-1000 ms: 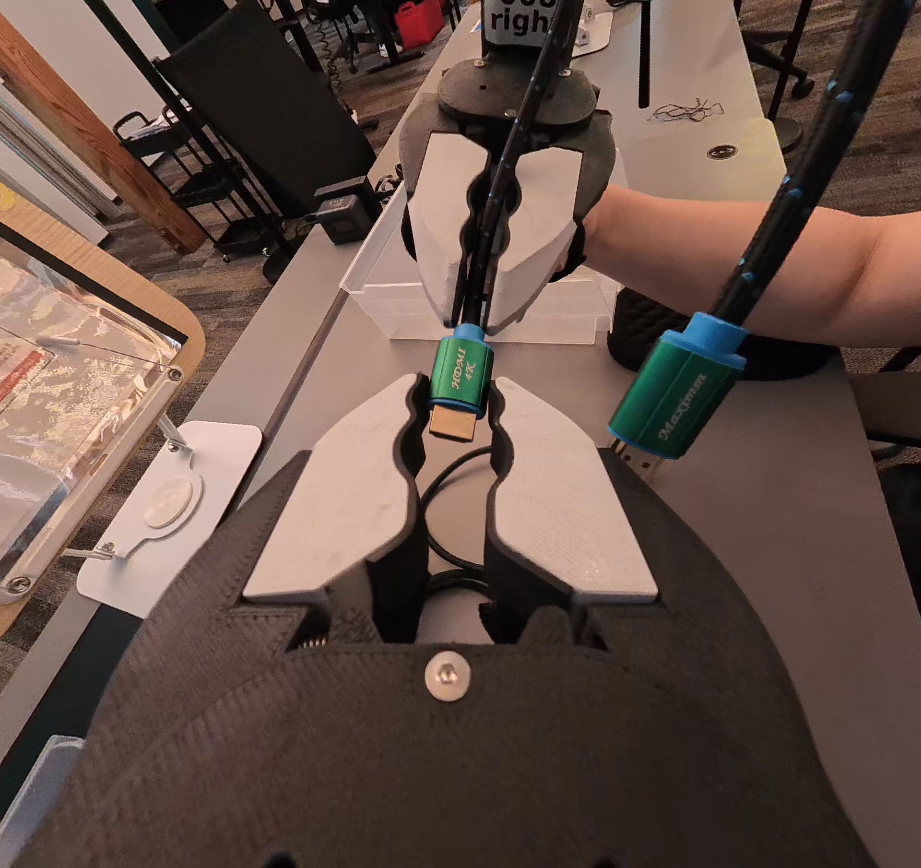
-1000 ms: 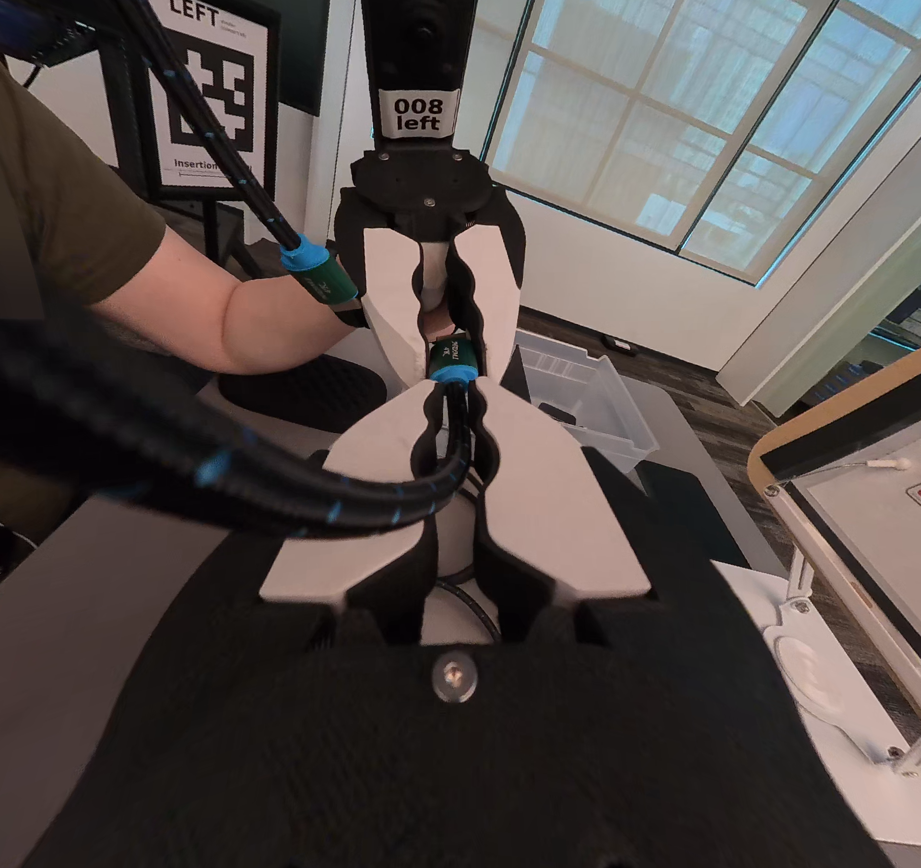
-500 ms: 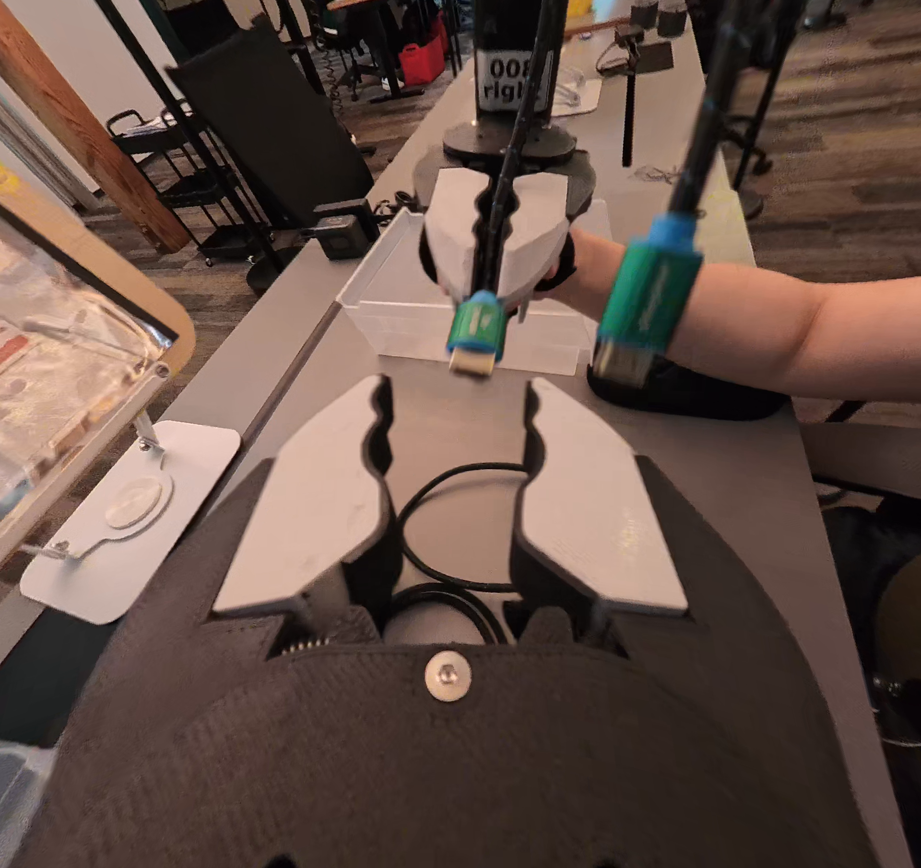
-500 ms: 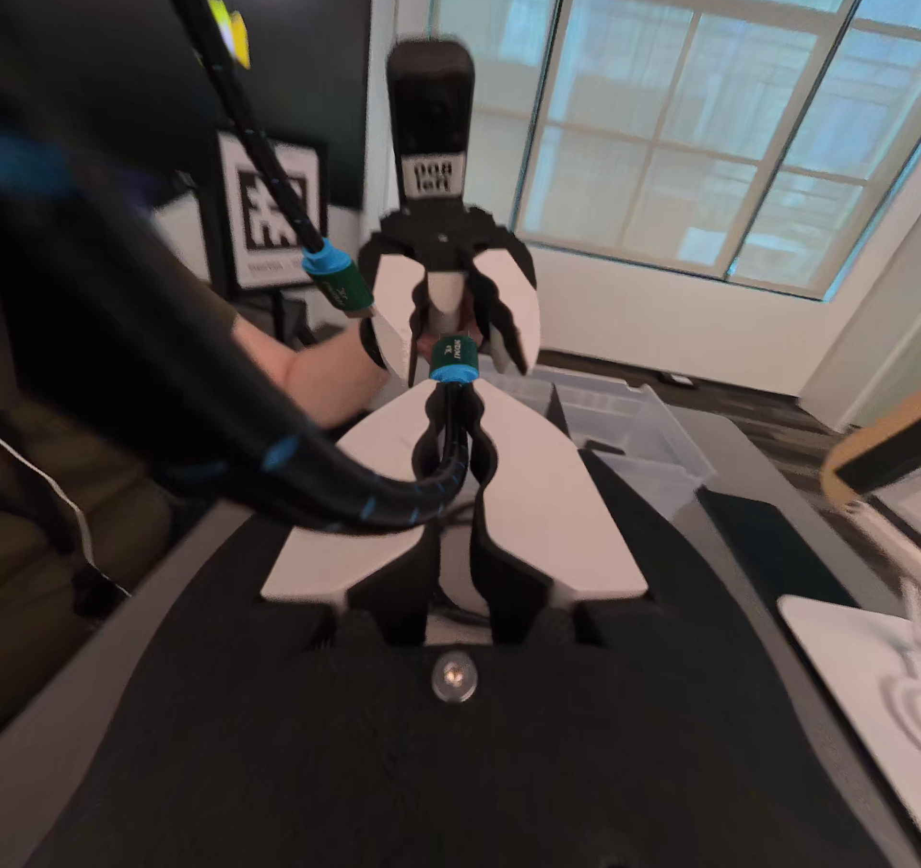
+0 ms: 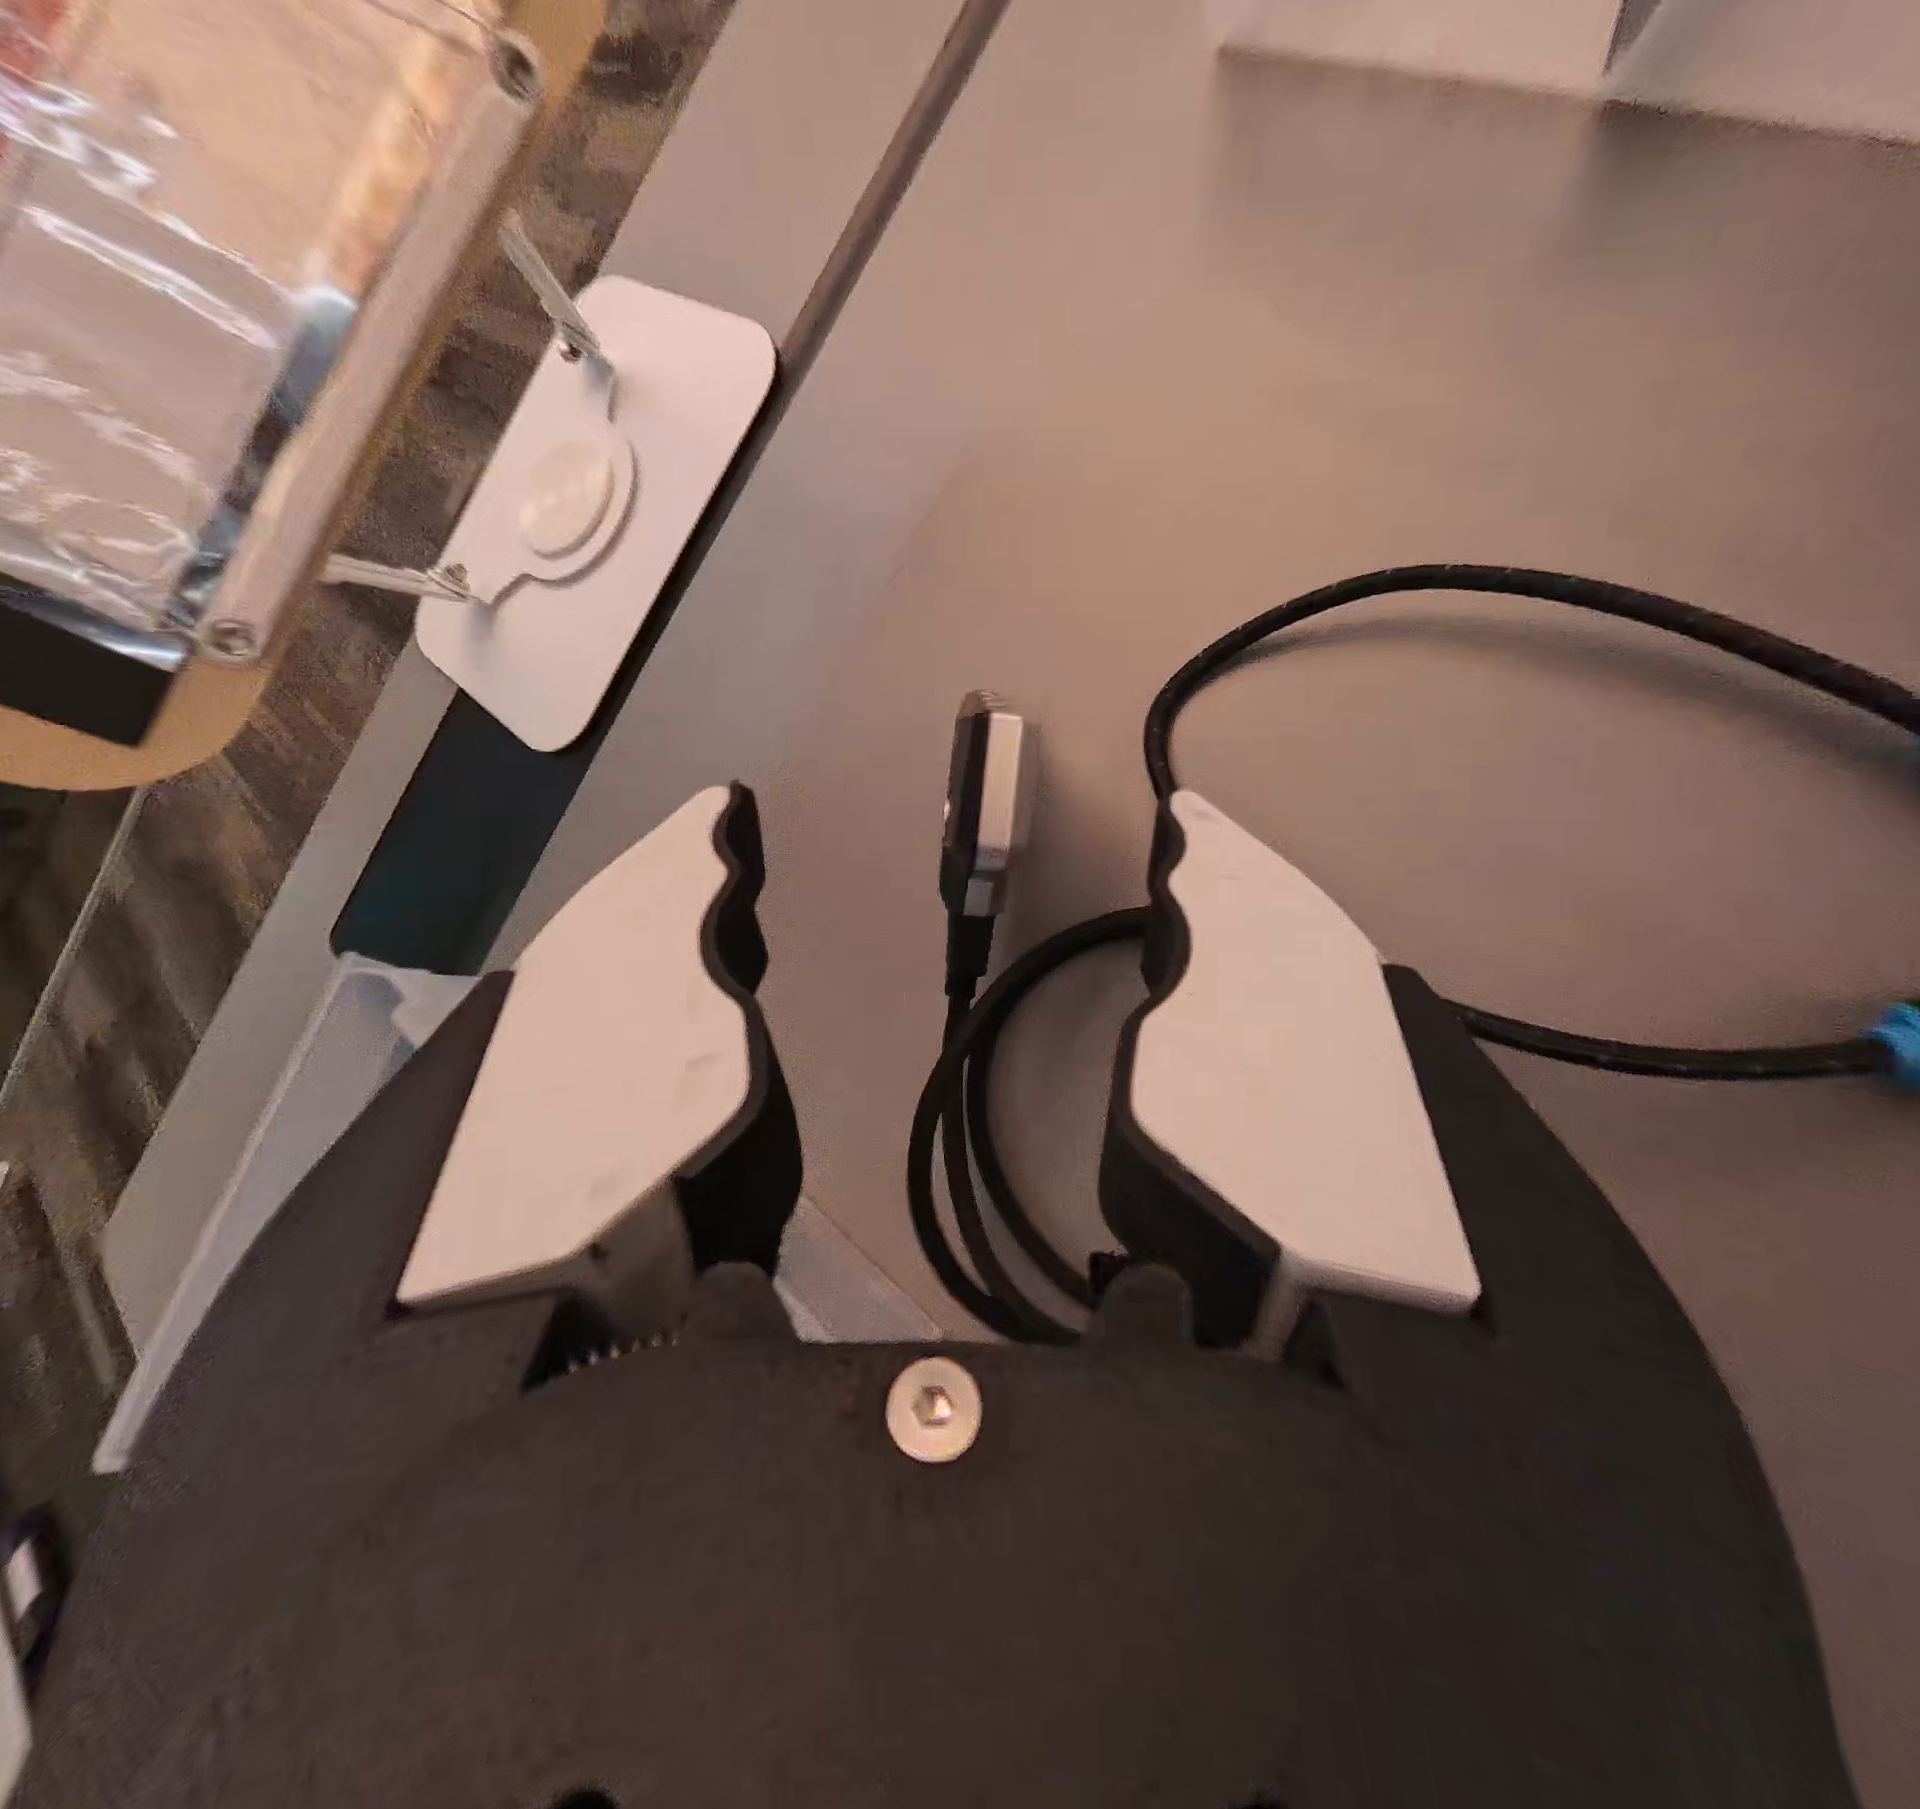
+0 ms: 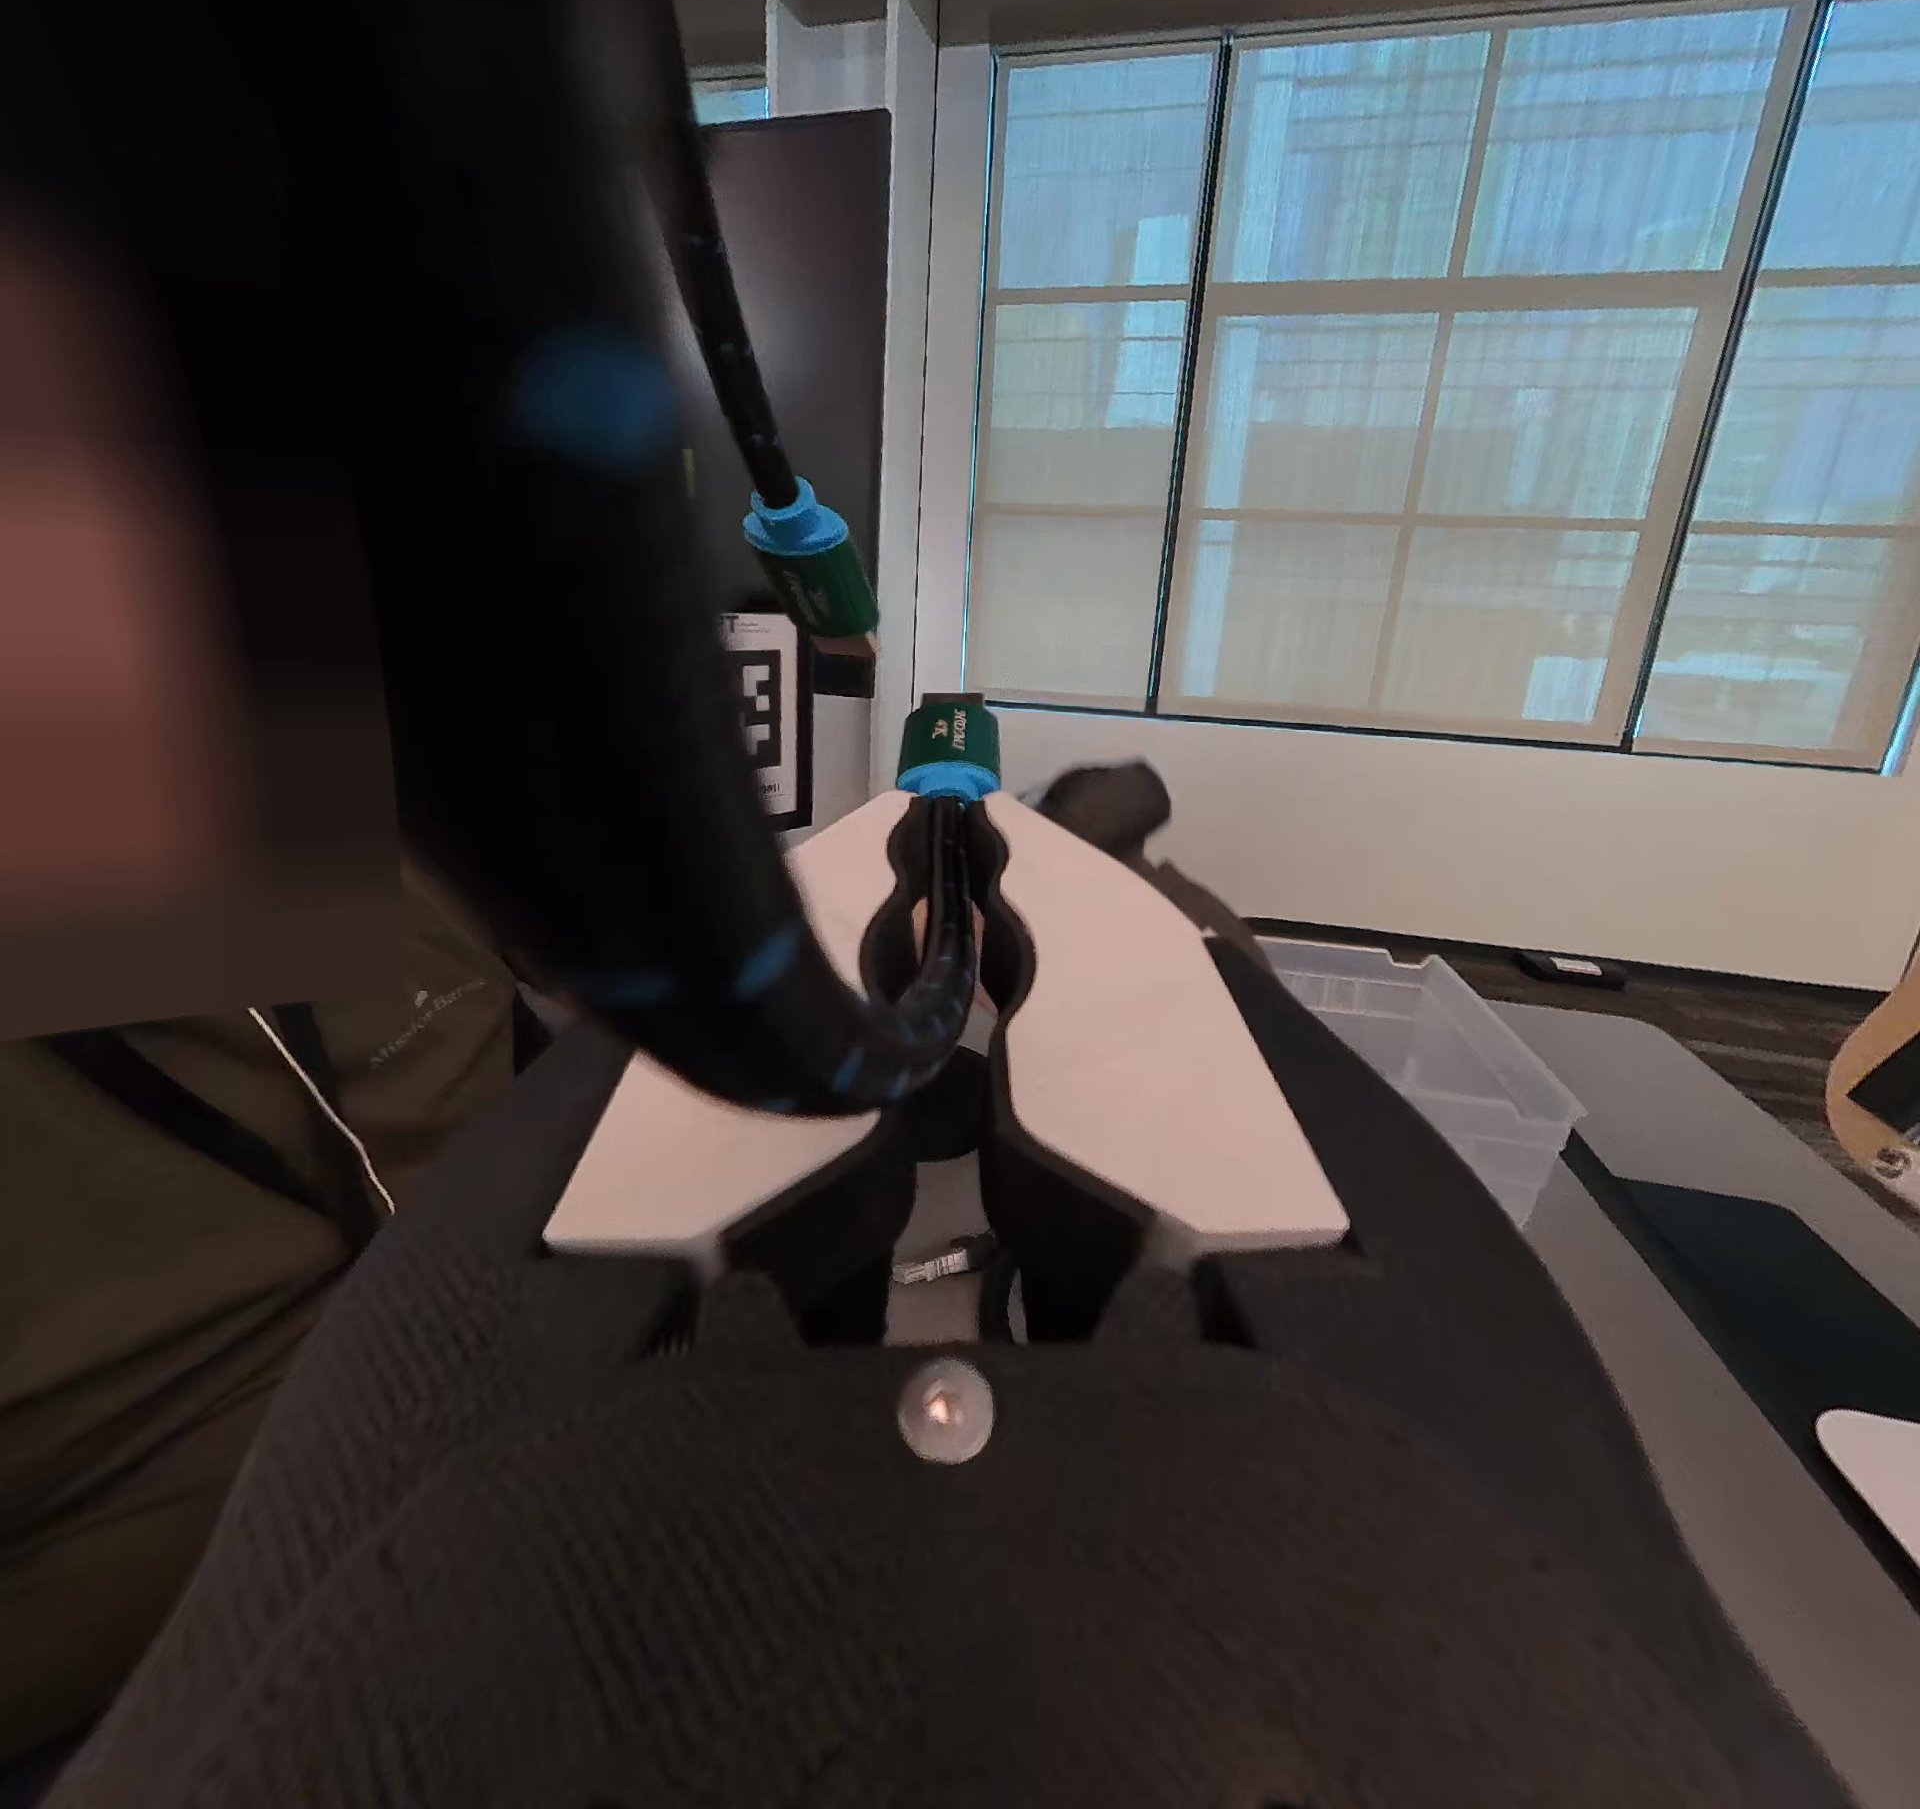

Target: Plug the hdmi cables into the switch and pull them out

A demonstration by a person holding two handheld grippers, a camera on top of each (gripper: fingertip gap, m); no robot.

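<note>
Left wrist view first: a clear acrylic panel [image 5: 156, 232] on a tan-edged board sits off the table's left side, its white base plate [image 5: 603, 512] resting at the edge of the grey table [image 5: 1299, 409]. My left gripper [image 5: 951, 824] hangs over the table with its fingers [image 5: 623, 1011] spread wide and holding nothing. Between them, down on the table, lies the small grey switch [image 5: 992, 793], on its edge as far as I can tell, with a thin black lead [image 5: 1455, 585] looping off to the right.

Right wrist view: my right gripper [image 6: 940, 809] is clamped on a braided black HDMI cable [image 6: 940, 928] just behind its green plug [image 6: 948, 736], which points up and away. A second green plug [image 6: 816, 580] dangles just up and left of it. Further right, a clear plastic bin [image 6: 1455, 1053] stands on the table
</note>
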